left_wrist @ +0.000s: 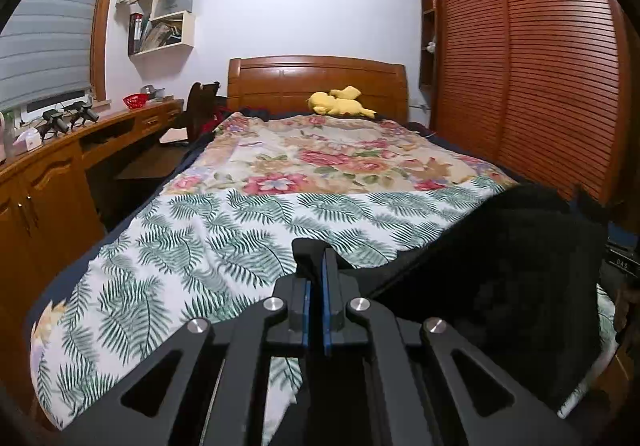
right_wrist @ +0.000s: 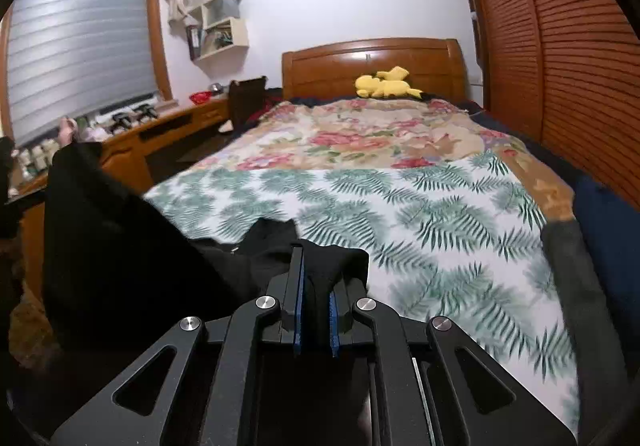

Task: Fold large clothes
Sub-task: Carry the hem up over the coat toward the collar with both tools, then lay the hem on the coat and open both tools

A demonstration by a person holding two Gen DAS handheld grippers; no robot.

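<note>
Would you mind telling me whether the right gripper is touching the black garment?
Touching. The right wrist view shows the black garment bunched between the right gripper's blue pads, which press on it from both sides.

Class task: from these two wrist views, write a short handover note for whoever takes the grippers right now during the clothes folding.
Left gripper: shut, with what looks like an edge of the black garment pinched in it.
Right gripper: shut on a bunch of the same garment.
The garment hangs between the two grippers above the near end of the bed, on its palm-leaf cover.
Done: garment picked up.
Left: spread it flat, then make every fold.
</note>
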